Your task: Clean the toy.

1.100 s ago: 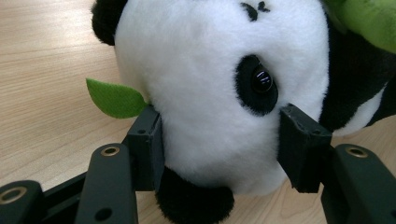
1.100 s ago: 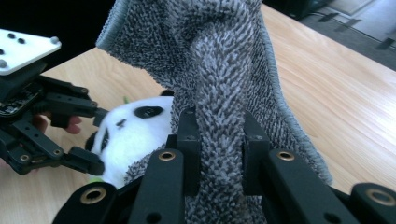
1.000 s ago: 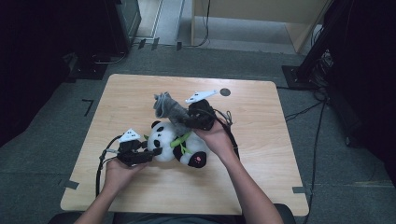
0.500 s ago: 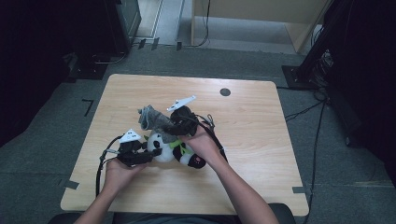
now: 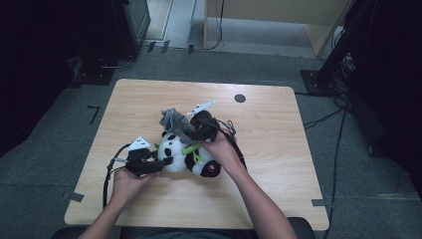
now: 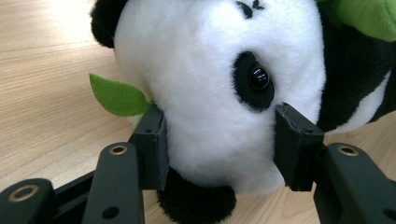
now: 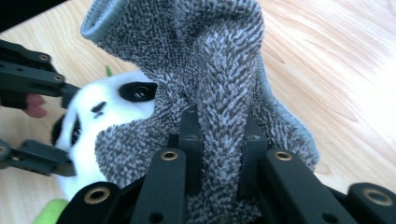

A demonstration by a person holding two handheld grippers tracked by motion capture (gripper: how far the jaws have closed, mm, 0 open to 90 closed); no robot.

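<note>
Left tongs on the panda's head, right tongs pinching a grey sock above it

The left tongs (image 6: 219,140) have just been closing and now press on both sides of the toy panda's (image 5: 186,152) white head; in the left gripper view the jaws dent the plush at about four and eight o'clock of its face. The right tongs (image 7: 219,140) are clamped tight on a fold of the fuzzy grey sock (image 7: 210,70), which stands up from the jaws toward twelve o'clock. In the high view the sock (image 5: 174,122) sits at eleven o'clock of the panda, draped against its head. The panda lies on its side near the middle of the wooden desk (image 5: 278,189).
</note>
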